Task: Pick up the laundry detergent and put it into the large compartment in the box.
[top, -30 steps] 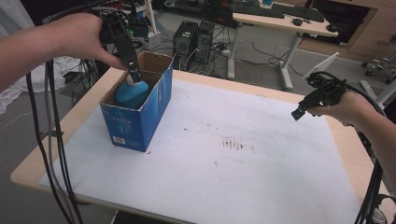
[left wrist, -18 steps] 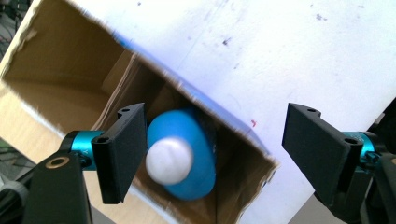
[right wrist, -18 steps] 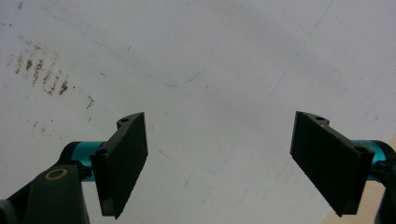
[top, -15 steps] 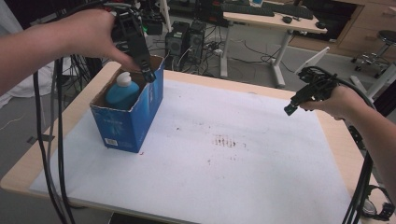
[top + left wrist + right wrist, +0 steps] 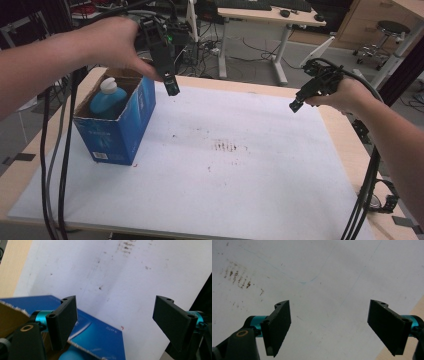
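Your blue bottle (image 5: 106, 98) w/ the white cap stands upright inside the open-topped blue cardboard box (image 5: 120, 132), cap poking just above the rim, body mostly sunk below it. The box sits upright near the table's far left corner, on the left edge of the white sheet, flaps open, brown inner walls showing, a small white label low on its near face. In the left gripper view you see the box's blue side & torn-looking brown rim bottom left, w/ a bit of bottle below.
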`<state>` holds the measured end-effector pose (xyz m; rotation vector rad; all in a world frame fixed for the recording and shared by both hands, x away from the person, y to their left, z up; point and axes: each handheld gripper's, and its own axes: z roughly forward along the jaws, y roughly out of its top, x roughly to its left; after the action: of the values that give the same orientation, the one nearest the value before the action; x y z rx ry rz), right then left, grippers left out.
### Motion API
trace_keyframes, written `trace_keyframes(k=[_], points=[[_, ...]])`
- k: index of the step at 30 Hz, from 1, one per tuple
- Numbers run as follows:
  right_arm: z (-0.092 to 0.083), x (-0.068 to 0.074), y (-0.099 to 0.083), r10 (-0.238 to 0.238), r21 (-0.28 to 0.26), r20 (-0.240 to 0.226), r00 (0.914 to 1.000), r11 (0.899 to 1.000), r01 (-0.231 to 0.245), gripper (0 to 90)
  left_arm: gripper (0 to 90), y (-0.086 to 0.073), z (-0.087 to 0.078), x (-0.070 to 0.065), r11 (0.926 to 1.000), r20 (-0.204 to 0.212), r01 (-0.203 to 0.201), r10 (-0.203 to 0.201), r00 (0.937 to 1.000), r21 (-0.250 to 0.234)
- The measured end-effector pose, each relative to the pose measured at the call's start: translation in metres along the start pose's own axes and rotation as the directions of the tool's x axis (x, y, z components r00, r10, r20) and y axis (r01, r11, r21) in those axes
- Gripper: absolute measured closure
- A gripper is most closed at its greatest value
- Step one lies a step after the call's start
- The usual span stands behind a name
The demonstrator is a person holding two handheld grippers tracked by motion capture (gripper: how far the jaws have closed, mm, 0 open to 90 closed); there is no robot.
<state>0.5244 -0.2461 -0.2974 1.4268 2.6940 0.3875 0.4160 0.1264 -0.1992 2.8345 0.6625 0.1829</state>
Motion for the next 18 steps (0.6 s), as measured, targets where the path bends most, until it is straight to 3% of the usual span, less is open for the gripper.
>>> trace_keyframes(k=[7, 18], points=[[-0.005, 0.002, -0.003, 0.000, -0.007, 0.007, 1.0000, 1.000, 0.000, 18.3, 20.0, 0.021, 0.013, -0.011, 0.9987, 0.015, -0.051, 0.051, 0.9986, 0.005], [-0.015, 0.006, -0.009, 0.001, -0.024, 0.020, 0.9998, 1.000, 0.000, 18.3, 20.0, 0.041, 0.028, -0.021, 0.9962, 0.024, -0.087, 0.086, 0.9960, 0.010]])
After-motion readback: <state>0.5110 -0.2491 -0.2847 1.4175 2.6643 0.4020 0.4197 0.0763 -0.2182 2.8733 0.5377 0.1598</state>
